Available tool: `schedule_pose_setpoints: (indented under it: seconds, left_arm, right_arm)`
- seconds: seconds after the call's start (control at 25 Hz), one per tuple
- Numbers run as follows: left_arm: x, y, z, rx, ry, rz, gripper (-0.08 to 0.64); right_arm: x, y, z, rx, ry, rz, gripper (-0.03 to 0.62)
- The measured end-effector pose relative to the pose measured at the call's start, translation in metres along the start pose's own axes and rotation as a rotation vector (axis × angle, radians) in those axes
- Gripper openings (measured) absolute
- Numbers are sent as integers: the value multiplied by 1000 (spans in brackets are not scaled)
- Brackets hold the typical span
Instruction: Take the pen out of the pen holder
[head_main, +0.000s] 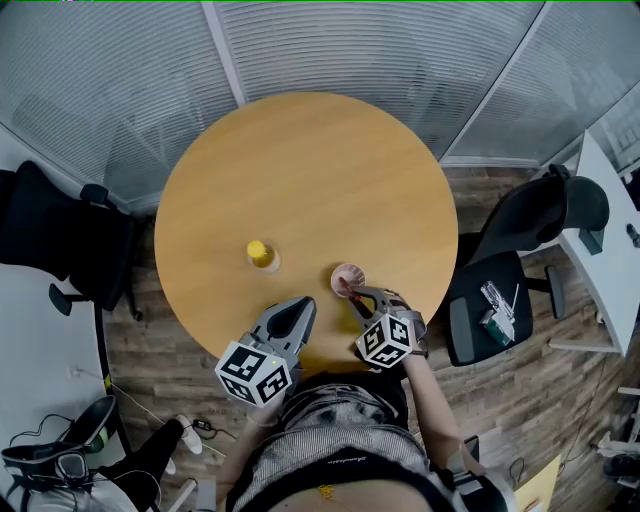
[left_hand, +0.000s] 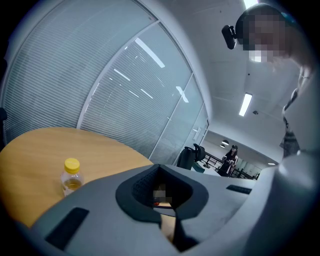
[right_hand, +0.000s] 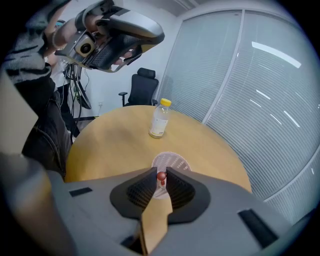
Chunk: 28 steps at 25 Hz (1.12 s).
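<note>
Red is all I can see of the pen (right_hand: 161, 176): its round top, pinched between my right tongs (right_hand: 160, 173), which are clenched on it just above the holder (right_hand: 172, 161). The shaft is hidden behind the tongs where it drops into the holder on the worktop (right_hand: 120, 135). My left tongs (left_hand: 160, 167) are pressed together on nothing, with the bottle (left_hand: 71, 177) off to their left.

Beyond the fingers (right_hand: 142, 192), a round wooden tabletop (head_main: 300, 160) meets blind-covered glass walls (head_main: 400, 50), with office chairs (head_main: 520, 230) on wood flooring (head_main: 150, 350).
</note>
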<state>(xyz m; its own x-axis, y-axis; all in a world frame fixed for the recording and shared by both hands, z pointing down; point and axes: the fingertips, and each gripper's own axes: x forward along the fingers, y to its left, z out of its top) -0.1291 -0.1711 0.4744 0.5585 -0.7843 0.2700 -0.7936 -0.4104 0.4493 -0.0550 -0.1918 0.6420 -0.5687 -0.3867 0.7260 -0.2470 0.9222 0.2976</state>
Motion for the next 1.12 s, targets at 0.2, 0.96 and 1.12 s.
schedule_pose_setpoints:
  seconds: [0.2, 0.96, 1.12]
  left_arm:
    - [-2, -2, -2, 7, 2, -2, 3]
    - [1, -10, -10, 17, 30, -21, 3]
    - [2, -12, -10, 21, 32, -27, 3]
  right_arm:
    - [-6, -3, 2, 74, -11, 2, 69]
    - [-40, -30, 13, 479, -101, 5, 68]
    - [-54, -35, 19, 521, -125, -8, 69]
